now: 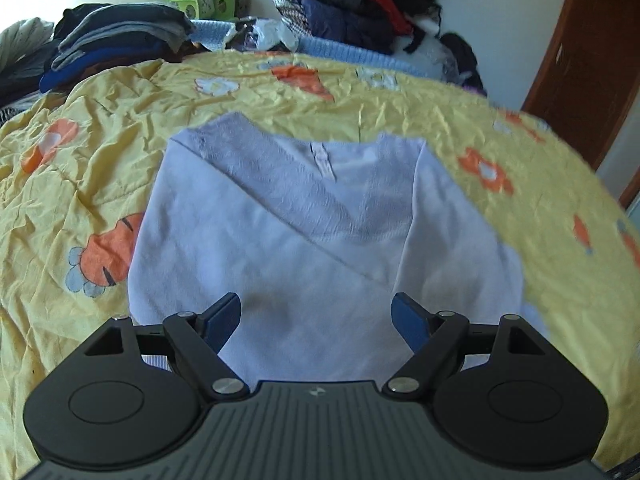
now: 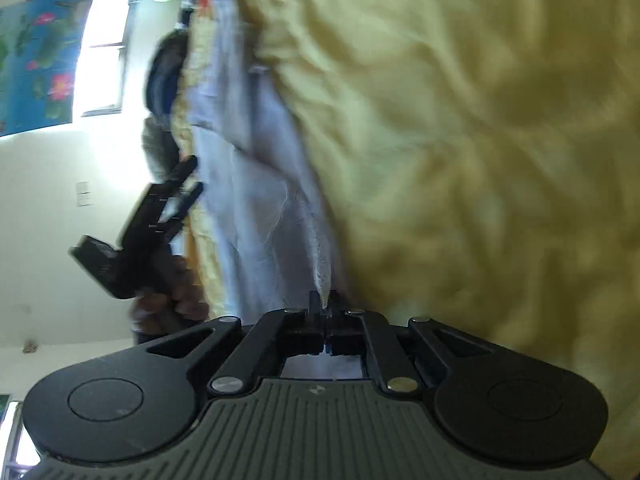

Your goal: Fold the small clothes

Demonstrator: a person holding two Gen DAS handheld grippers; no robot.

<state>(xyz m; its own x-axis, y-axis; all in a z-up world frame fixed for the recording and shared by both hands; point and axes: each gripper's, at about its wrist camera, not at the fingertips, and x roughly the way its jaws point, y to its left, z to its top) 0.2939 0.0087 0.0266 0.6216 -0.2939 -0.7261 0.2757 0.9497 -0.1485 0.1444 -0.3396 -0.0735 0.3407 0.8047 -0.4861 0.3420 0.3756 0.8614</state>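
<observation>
The right tool [image 2: 322, 304] is clamped on the shirt's [image 1: 320, 216] edge. The left tool [image 1: 316, 312] (wide open, empty) hovers over the hem, the shirt lying lengthwise ahead.

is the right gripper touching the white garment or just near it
Touching. In the right wrist view the right gripper has its jaws shut on a thin edge of the white garment, which runs straight out from between them.
</observation>
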